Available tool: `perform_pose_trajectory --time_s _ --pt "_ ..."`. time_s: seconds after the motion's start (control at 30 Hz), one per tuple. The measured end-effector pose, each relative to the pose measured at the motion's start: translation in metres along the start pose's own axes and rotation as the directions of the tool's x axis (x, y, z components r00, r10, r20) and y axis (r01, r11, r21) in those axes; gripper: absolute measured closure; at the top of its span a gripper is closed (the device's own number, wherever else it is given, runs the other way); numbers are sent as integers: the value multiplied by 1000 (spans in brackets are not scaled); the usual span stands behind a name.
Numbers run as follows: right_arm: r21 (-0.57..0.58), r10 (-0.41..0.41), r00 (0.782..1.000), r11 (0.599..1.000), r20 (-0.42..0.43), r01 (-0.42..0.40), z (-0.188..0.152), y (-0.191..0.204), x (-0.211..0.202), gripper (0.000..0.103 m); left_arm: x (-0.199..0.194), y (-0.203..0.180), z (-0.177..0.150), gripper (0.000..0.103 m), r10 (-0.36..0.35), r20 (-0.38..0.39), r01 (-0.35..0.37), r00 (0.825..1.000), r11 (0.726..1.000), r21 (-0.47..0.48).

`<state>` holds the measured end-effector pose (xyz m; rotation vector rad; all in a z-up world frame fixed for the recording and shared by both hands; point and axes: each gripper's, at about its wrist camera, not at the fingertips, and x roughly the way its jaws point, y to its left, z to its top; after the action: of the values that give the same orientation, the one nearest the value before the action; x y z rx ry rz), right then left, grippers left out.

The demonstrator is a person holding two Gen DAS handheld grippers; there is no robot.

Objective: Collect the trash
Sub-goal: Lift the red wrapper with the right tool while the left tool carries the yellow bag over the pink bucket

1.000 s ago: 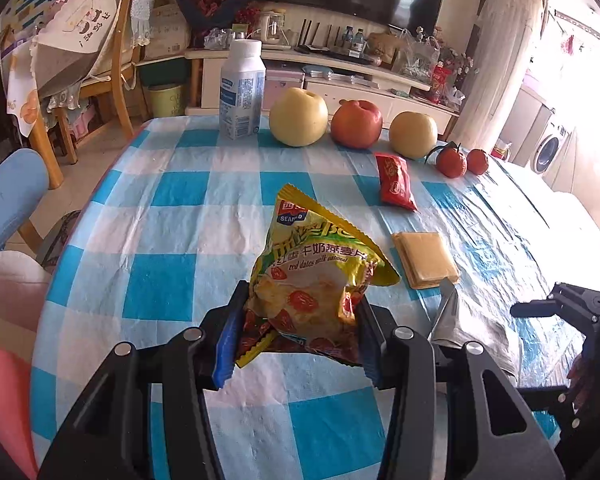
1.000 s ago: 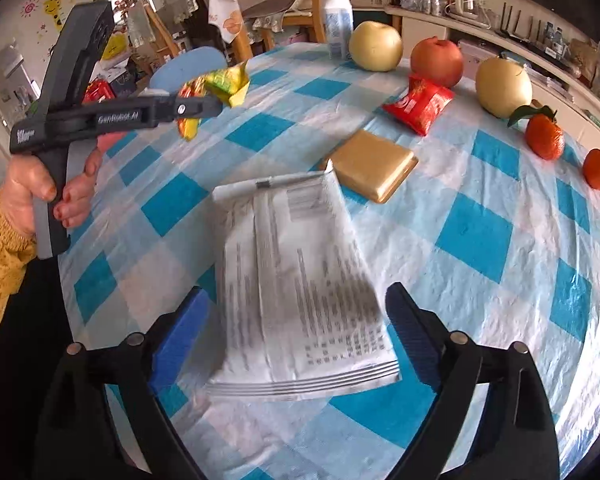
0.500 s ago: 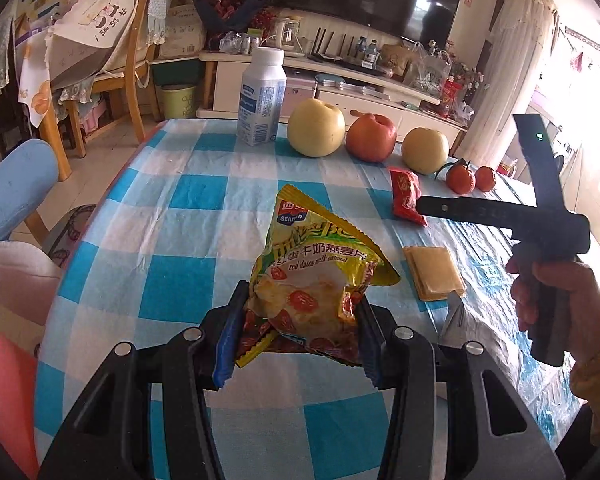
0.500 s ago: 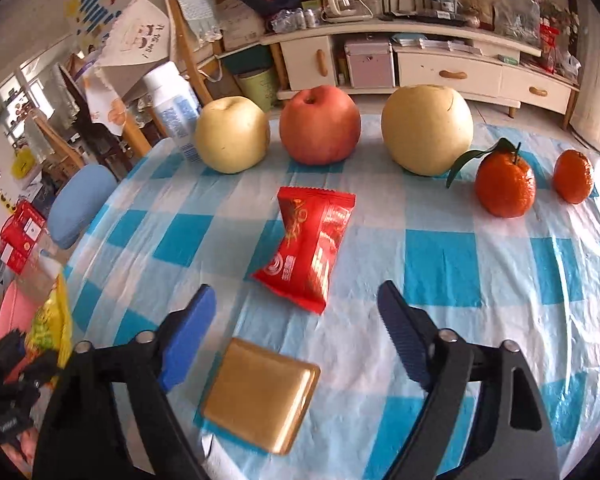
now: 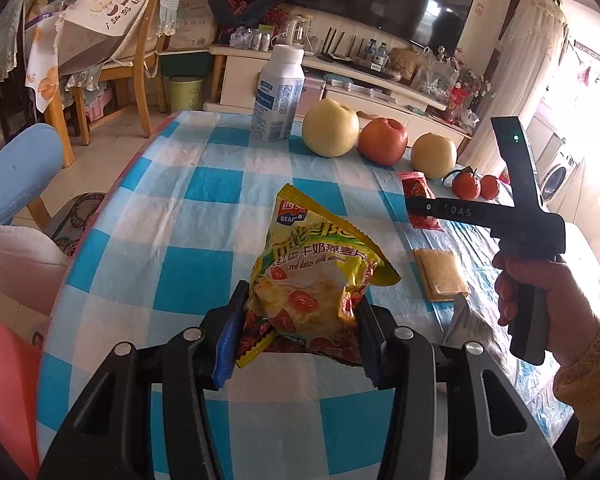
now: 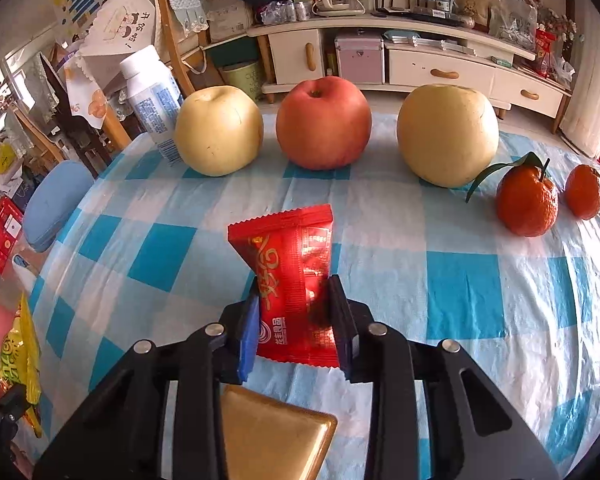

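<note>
My left tool (image 5: 300, 344) clamps the yellow bag (image 5: 320, 280) above the bench (image 5: 188, 216); my right tool (image 6: 296, 320), held level, pinches the red packet (image 6: 296, 280).

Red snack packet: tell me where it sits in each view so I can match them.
Left wrist view: red snack packet at right of centre, partly behind the right gripper's arm.
Right wrist view: centre, between the right gripper fingers.
Shared landmark: the red apple just beyond it.
</note>
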<state>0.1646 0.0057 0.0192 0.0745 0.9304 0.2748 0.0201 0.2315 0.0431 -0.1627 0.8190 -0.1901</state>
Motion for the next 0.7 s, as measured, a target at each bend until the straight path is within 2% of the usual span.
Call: perform_pose_trajectory --time_s 0.3,0.5,0.7 --pt "-53 94 995 994 37 -92 -27 42 -60 71 -33 8 -15 53 15 16 -14 1000 1000 -28" --pt "-119 158 986 981 46 -151 -47 89 -93 71 -69 22 -26 53 44 47 -41 998 997 -61" --pt "-179 247 968 955 52 -235 -56 145 -121 71 -112 43 -37 53 92 88 -84 992 993 -88"
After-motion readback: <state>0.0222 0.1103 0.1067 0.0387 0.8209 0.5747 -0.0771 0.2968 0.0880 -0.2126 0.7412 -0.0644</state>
